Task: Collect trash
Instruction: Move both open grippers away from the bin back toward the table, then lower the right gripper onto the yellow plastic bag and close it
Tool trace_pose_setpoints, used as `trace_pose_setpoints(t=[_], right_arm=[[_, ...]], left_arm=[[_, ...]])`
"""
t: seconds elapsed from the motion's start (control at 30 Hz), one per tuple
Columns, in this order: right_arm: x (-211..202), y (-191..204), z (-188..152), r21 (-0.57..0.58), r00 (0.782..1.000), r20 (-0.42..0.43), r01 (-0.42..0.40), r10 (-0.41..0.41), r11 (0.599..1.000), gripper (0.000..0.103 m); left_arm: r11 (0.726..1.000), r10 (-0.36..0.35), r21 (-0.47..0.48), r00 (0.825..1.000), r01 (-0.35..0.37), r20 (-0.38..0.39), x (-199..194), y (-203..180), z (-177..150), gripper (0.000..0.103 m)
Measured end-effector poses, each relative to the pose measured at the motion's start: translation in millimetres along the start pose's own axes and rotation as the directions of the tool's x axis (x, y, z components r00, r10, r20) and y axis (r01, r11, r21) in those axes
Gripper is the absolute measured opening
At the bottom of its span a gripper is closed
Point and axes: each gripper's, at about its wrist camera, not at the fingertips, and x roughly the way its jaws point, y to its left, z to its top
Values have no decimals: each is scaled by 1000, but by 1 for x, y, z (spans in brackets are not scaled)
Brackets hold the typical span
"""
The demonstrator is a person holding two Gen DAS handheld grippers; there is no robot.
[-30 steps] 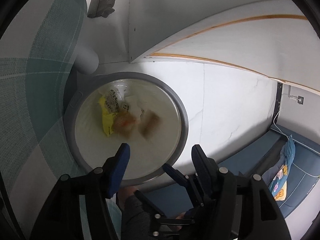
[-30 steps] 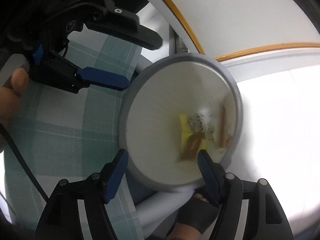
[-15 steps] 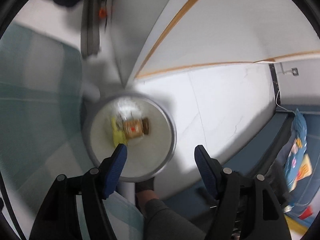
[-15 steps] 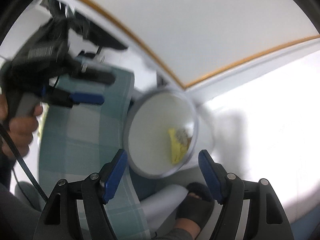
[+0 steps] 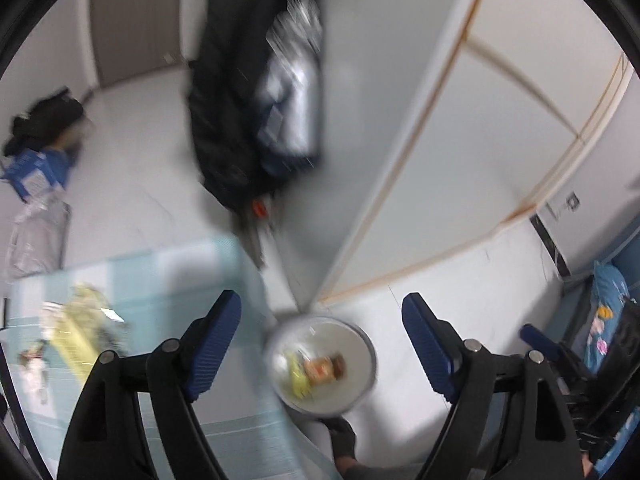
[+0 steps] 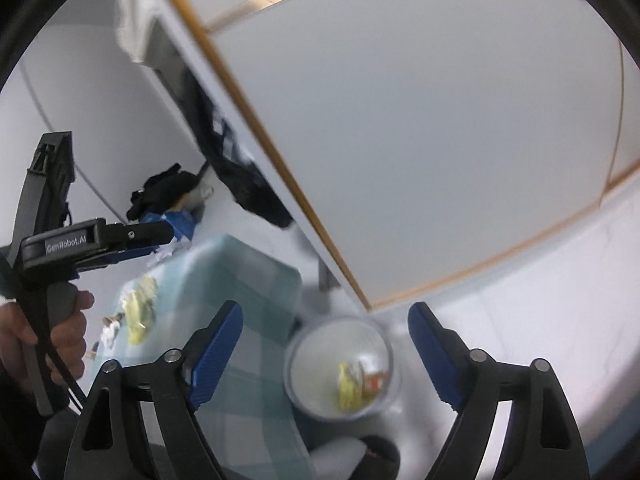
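Left wrist view: left tongs [image 5: 322, 334] are standing wide apart with nothing between the ribbed blue pads; the jaws have just been opening further. Below them, on the pale floor, a round waste bin [image 5: 362, 344] with a grey rim and smooth white inside is sitting just beside the corner of the table [image 5: 168, 276]. Wrappers are lying in its bottom: a crumpled yellow one [image 5: 296, 374] and an orange-brown packet [image 5: 322, 366] (motion blur is hiding any print).

Right wrist view: right tongs [image 6: 326, 340] are also gaping and empty, jaws likewise having just been opening. The same bin [image 6: 296, 360] is showing between the fingers, well below them. At the left edge a hand [image 6: 52, 332] is gripping the other tool's grey handle, its black body aiming out over the table.

More trash is waiting on the table's pale green checked cloth: yellowish crinkled wrappers [image 6: 140, 314] and small white scraps [image 6: 110, 330], loose and light-looking. Judging by this, the bin is parked by the table corner so litter can be dropped straight down, and both tongs are held spread and clear, ready for the next pick. Collection is looking partly done.

Beyond the table, a black bag [image 5: 44, 120] and a blue carton [image 5: 36, 172] are lying on the floor.
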Motion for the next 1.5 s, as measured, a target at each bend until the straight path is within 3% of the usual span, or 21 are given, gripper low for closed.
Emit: trace_pose_setpoints(t=[0.17,0.33,0.53,0.67,0.87,1.23,1.5], right_arm=[[-28,58,17,-82,995,94,-16,23,996,94],[-43,114,30,-126,982,168,-67,88,990,97],[-47,180,30,-225,968,193,-116,161,967,101],[-42,223,20,-290,960,201,-131,194,948,103],[-29,273,6,-346,956,183,-154,228,926,103],[10,327,-30,-413,967,114,-164,229,896,103],[49,343,-50,-453,983,36,-145,180,880,103]], left_arm=[[995,92,-45,984,-86,155,-61,39,-5,85],[984,158,-122,957,-131,244,-101,67,-10,88],[955,289,-167,895,-245,340,-137,98,-32,98],[942,331,-187,866,-279,375,-147,111,-47,101],[914,390,-265,844,-307,369,-160,151,-64,101],[875,452,-342,831,-343,325,-162,203,-99,101],[867,431,-381,867,-321,251,-140,238,-110,101]])
